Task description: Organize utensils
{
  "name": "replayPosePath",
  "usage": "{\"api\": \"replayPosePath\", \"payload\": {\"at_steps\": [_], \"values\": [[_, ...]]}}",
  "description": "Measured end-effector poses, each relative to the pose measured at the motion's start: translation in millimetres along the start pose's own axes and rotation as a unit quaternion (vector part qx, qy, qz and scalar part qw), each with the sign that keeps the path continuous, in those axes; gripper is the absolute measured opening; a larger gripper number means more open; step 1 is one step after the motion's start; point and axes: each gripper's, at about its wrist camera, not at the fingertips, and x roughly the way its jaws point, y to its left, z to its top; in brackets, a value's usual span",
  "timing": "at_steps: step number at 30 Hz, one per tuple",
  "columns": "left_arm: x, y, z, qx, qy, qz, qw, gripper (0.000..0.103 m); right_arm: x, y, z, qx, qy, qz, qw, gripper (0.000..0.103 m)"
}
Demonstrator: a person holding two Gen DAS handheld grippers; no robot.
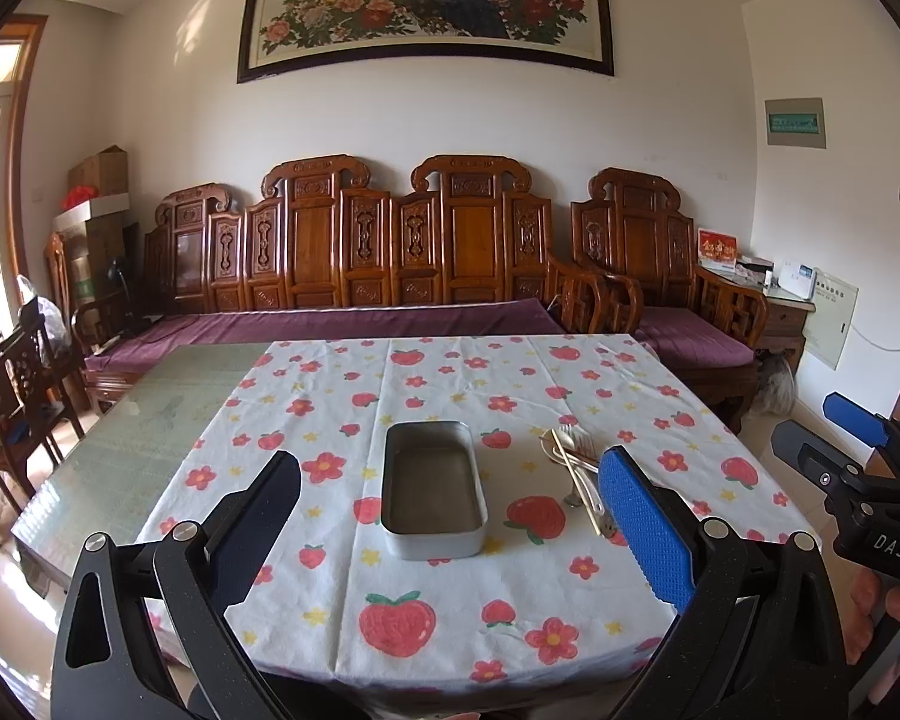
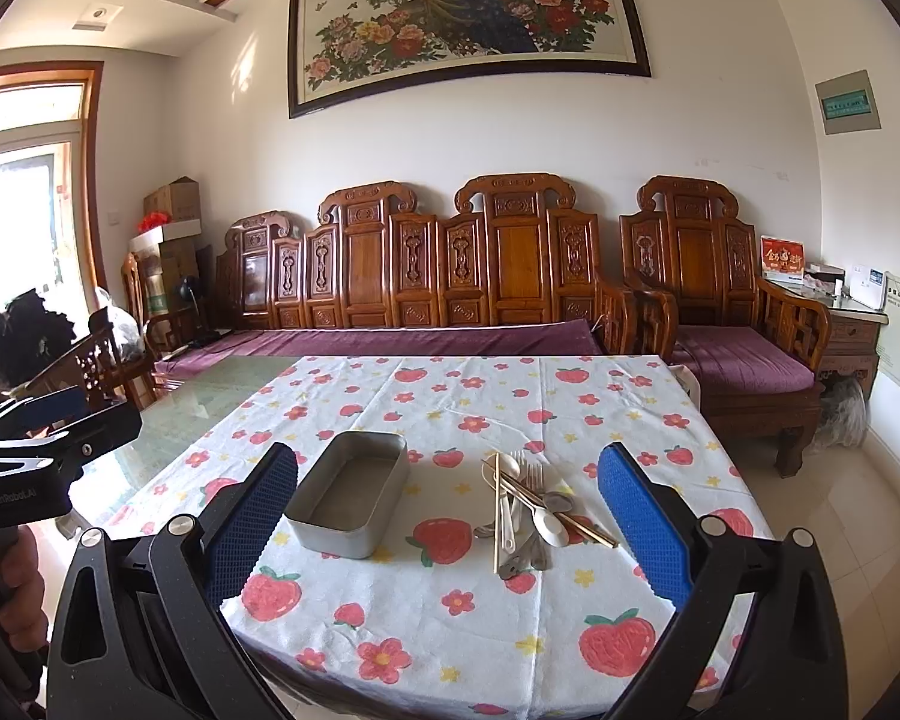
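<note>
An empty grey metal tin [image 1: 435, 489] sits on the strawberry-print tablecloth [image 1: 450, 612]; it also shows in the right wrist view [image 2: 349, 492]. A pile of utensils [image 2: 528, 507], with spoons, forks and chopsticks, lies just right of the tin; in the left wrist view the pile [image 1: 576, 468] is partly hidden by my finger. My left gripper [image 1: 450, 534] is open and empty, held above the table's near edge facing the tin. My right gripper [image 2: 450, 528] is open and empty, held back from the pile. The right gripper also shows at the left wrist view's right edge [image 1: 858, 456].
The cloth covers the right part of a glass-topped table [image 1: 132, 438]. Carved wooden sofas with purple cushions [image 1: 354, 324] stand behind the table. Wooden chairs [image 1: 12, 396] stand at the left. Tiled floor [image 2: 882, 510] lies to the right.
</note>
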Motion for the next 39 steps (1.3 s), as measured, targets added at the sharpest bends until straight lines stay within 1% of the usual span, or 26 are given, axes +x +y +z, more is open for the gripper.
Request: {"api": "replayPosePath", "payload": {"at_steps": [26,30,32,39], "values": [[-3.7,-9.8,0.8,0.002,-0.002,-0.003,1.0,0.097,0.2,-1.2,-2.1,0.0,-0.002,0.0,1.0,0.1],[0.3,-12.2,-2.3,0.002,0.004,-0.004,1.0,0.097,-6.4,1.4,7.6,0.001,0.001,-0.001,1.0,0.1],[5.9,-10.6,-7.1,0.003,0.009,-0.004,1.0,0.097,-10.9,-4.3,9.9,0.003,0.004,-0.001,1.0,0.1],[18.1,-6.4,-12.7,0.0,0.021,-0.004,0.9998,0.097,1.6,-12.0,-1.5,0.007,0.011,-0.003,1.0,0.1]]}}
